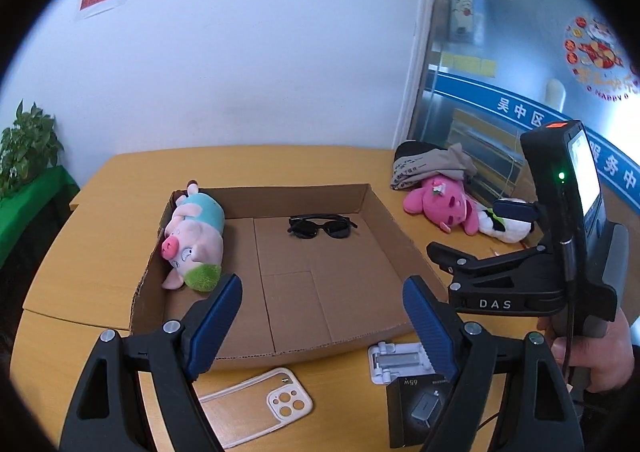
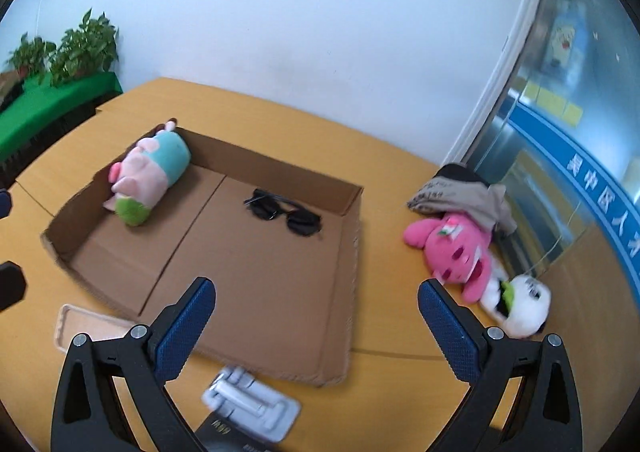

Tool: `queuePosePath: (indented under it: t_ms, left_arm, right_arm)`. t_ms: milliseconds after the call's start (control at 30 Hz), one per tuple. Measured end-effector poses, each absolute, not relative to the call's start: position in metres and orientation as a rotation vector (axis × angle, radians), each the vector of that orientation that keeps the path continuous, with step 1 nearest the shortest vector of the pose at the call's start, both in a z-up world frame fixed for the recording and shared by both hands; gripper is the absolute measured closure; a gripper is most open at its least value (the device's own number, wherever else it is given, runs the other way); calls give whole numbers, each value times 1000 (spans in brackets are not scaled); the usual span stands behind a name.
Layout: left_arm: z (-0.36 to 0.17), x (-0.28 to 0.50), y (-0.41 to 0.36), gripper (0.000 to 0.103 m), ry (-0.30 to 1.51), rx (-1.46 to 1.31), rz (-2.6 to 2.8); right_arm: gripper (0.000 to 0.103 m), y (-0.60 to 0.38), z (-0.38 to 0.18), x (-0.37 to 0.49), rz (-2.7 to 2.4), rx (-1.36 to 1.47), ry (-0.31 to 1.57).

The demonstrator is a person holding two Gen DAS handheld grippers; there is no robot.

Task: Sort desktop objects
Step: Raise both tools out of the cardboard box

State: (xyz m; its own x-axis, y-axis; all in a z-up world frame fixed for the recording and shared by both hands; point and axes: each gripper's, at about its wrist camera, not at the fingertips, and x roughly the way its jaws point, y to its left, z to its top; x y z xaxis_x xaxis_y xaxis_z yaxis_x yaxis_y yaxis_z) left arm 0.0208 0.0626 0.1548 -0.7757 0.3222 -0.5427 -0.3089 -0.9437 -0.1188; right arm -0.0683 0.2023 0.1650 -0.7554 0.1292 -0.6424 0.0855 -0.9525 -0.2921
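Observation:
A shallow cardboard tray [image 1: 328,308] [image 2: 256,292] lies on the yellow table. Inside it a pig plush [image 1: 196,240] [image 2: 150,177] rests against the left wall, and black sunglasses [image 1: 322,227] [image 2: 286,211] lie near the far wall. My left gripper [image 1: 322,312] hangs open and empty over the tray's near edge. My right gripper [image 2: 316,316] is open and empty too, above the tray's right part; in the left wrist view it shows at the right [image 1: 472,228], held by a hand. A pink plush [image 1: 442,203] [image 2: 456,252] and a white plush [image 1: 506,226] [image 2: 518,304] lie right of the tray.
In front of the tray lie a clear phone case [image 1: 256,404] [image 2: 86,326], a white folding stand [image 1: 396,362] [image 2: 252,404] and a black charger box [image 1: 420,408] [image 2: 230,434]. A grey cloth bundle [image 1: 432,165] [image 2: 464,191] sits behind the pink plush. Potted plants [image 2: 64,51] stand at the far left.

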Motion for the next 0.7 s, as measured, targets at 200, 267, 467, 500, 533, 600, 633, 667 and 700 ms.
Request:
queuePosePath:
  t_ms: [200, 267, 467, 500, 533, 600, 633, 667, 700]
  left_arm:
    - [146, 40, 73, 20, 13, -782, 2696]
    - [143, 44, 76, 20, 28, -778, 2703]
    - [124, 42, 80, 20, -13, -847, 2715]
    - [122, 41, 78, 20, -27, -852, 2721]
    - [118, 40, 76, 20, -43, -860, 2731]
    - [112, 36, 72, 23, -68, -884, 2749]
    - [109, 34, 70, 25, -74, -898, 2752]
    - [107, 32, 69, 41, -84, -905, 2773]
    - [104, 30, 67, 74, -85, -923, 2775]
  right_arm:
    - [0, 211, 152, -33, 2940, -1059, -370]
    - [0, 214, 150, -22, 2979, -1061, -313]
    - [3, 218, 142, 2, 3038, -1007, -257]
    - [10, 219, 140, 4, 3042, -1000, -245]
    - [24, 221, 137, 6, 3045, -1004, -231]
    - [50, 227, 131, 5, 3045, -1038, -195]
    - [58, 230, 128, 4, 3045, -1058, -171]
    - [61, 234, 124, 3, 3051, -1076, -139]
    - [67, 239, 121, 2, 3063, -1090, -100]
